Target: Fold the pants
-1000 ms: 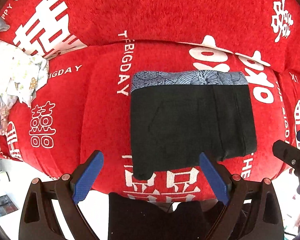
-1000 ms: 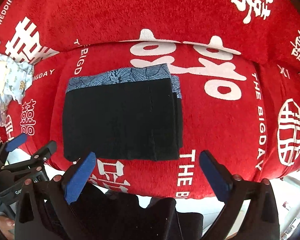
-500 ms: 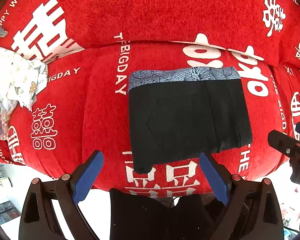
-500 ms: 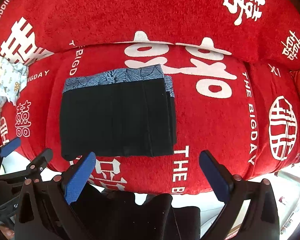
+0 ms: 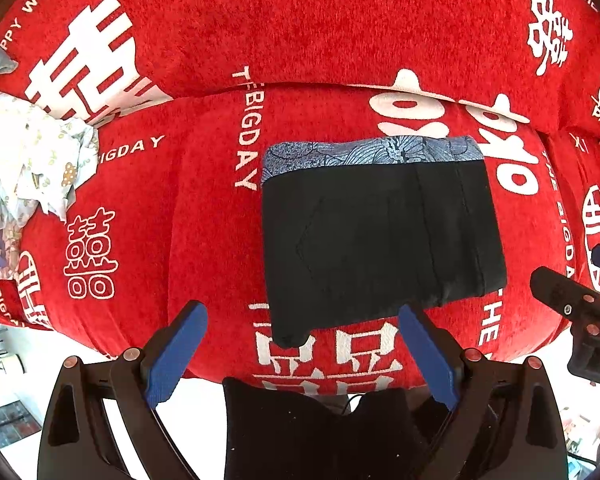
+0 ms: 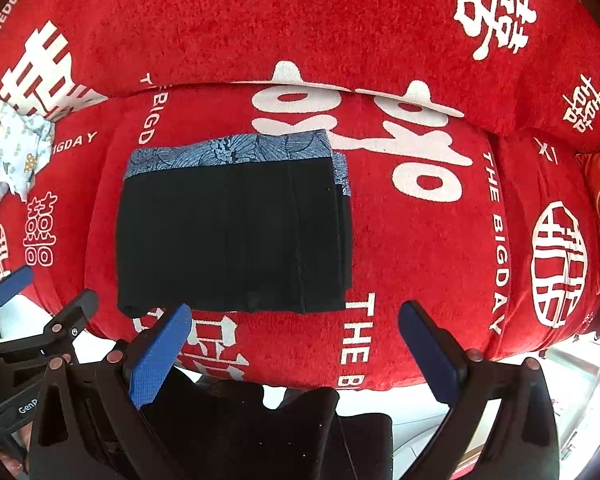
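On the red sofa seat [image 5: 204, 240], printed with white lettering, the black pants [image 5: 380, 236] lie folded into a flat rectangle, their blue patterned band [image 5: 368, 152] along the far edge. Left gripper [image 5: 300, 356] and right gripper [image 6: 296, 348] hang off the seat's near edge, jaws spread wide, holding nothing, apart from the cloth. A crumpled pale garment [image 5: 36, 160] sits at far left.
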Demonstrator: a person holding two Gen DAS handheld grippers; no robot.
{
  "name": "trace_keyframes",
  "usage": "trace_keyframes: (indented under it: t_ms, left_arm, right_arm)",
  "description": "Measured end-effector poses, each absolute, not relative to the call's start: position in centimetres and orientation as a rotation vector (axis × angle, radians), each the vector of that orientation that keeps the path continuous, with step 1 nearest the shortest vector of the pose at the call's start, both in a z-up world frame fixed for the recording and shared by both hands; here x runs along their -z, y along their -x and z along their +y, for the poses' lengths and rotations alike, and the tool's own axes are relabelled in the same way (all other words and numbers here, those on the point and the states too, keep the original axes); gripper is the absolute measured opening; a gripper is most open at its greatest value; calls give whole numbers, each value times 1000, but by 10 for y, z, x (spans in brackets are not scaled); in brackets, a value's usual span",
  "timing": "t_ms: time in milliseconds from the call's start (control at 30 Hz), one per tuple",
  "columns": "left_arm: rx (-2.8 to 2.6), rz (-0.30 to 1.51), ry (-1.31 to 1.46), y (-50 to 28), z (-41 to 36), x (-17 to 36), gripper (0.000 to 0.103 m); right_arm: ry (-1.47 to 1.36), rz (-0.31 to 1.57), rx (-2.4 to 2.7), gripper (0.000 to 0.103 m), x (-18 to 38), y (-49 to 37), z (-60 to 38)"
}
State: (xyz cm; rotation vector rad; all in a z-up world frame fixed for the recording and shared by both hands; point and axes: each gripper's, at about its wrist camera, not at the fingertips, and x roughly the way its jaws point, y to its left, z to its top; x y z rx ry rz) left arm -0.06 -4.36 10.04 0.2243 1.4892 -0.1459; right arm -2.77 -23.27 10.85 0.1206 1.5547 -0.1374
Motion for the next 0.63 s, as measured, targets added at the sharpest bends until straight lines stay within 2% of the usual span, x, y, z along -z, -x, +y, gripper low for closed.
trace_keyframes:
  t_ms: [633]
  left_arm:
    - [182,1467,-203,-1,-44,-102,97]
  right_arm:
    - [-117,1578,125,103,-101,25,-226]
